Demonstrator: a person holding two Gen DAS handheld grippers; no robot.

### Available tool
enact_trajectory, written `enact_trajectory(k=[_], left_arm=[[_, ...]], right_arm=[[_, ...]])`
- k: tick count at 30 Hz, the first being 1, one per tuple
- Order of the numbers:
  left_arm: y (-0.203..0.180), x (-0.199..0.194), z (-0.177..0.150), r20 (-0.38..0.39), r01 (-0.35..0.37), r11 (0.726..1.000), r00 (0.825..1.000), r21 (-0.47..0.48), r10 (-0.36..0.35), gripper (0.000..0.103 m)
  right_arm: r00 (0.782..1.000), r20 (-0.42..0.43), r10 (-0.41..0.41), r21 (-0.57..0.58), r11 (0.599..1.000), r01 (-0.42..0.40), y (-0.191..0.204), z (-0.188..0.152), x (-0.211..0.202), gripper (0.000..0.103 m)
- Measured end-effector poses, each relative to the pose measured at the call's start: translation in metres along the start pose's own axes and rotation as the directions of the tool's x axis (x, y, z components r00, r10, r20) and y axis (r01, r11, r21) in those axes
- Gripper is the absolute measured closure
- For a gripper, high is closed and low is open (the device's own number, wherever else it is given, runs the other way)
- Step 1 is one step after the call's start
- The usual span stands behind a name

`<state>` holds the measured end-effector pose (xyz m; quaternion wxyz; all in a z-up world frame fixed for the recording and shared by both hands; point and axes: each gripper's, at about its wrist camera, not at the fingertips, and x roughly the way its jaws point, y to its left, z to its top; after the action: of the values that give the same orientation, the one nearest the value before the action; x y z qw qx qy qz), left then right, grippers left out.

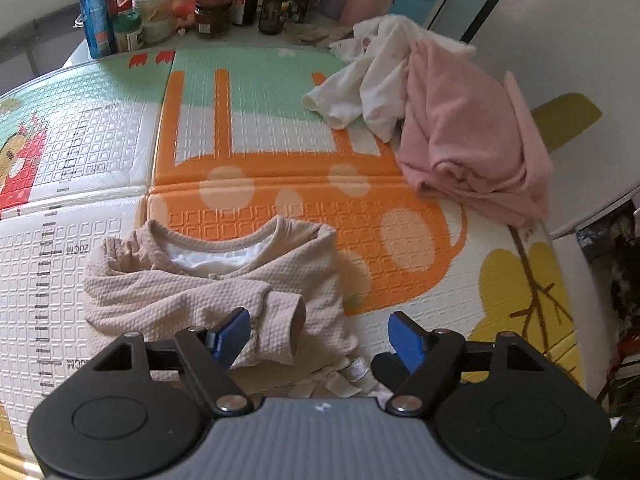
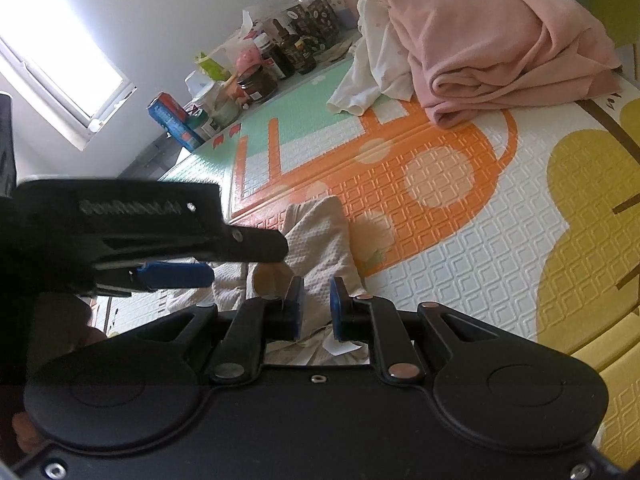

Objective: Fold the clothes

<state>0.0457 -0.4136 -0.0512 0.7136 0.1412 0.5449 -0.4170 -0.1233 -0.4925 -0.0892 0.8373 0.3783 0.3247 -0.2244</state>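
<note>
A beige waffle-knit top (image 1: 192, 288) lies on the patterned play mat (image 1: 280, 188), neck toward the far side, with a sleeve folded across its front. The sleeve's cuff (image 1: 290, 320) sits between the tips of my left gripper (image 1: 320, 320), which hovers just above with its jaws wide open and not pressing on the cloth. In the right wrist view the left gripper (image 2: 248, 260) comes in from the left over the beige top (image 2: 320, 232). My right gripper (image 2: 318, 300) is at the top's near edge, its blue pads close together with beige fabric in the narrow gap.
A heap of a pink garment (image 1: 472, 140) and a white one (image 1: 360, 92) lies at the mat's far right. Bottles, jars and a can (image 1: 160, 12) crowd the far edge. The mat's right edge (image 1: 572, 300) drops off beside the yellow print.
</note>
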Motion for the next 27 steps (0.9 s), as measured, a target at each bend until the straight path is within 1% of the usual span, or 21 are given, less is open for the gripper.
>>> enact_trajectory(k=[3, 8, 10, 14, 19, 24, 27], left_arm=[[0.009, -0.006, 0.0, 0.014, -0.011, 1.0, 1.0, -0.024, 0.012, 0.025], [0.042, -0.014, -0.001, 0.026, -0.039, 0.994, 0.999, -0.102, 0.042, 0.025], [0.056, -0.018, -0.002, 0.032, -0.05, 0.99, 0.998, -0.133, 0.055, 0.025], [0.087, -0.027, -0.006, 0.037, -0.084, 0.979, 0.995, -0.184, 0.093, 0.025], [0.121, -0.03, -0.015, 0.02, -0.127, 0.966, 0.991, -0.224, 0.134, 0.025], [0.149, -0.028, -0.028, -0.001, -0.141, 0.954, 0.989, -0.264, 0.146, 0.025], [0.161, -0.025, -0.032, -0.011, -0.14, 0.949, 0.99, -0.284, 0.143, 0.025]], right_arm=[[1.0, -0.004, 0.011, -0.003, 1.0, -0.011, 0.003, 0.001, 0.001, 0.09], [0.999, -0.007, 0.044, -0.016, 0.999, -0.044, 0.012, 0.01, 0.003, 0.09], [0.998, -0.012, 0.062, -0.021, 0.998, -0.062, 0.017, 0.014, 0.005, 0.084], [0.996, -0.026, 0.086, -0.045, 0.995, -0.087, 0.029, 0.019, 0.012, 0.083], [0.992, -0.069, 0.104, -0.031, 0.994, -0.106, 0.037, 0.021, 0.029, 0.083], [0.987, -0.113, 0.114, -0.001, 0.993, -0.115, 0.041, 0.02, 0.047, 0.083], [0.986, -0.127, 0.104, -0.008, 0.994, -0.106, 0.046, 0.019, 0.056, 0.083]])
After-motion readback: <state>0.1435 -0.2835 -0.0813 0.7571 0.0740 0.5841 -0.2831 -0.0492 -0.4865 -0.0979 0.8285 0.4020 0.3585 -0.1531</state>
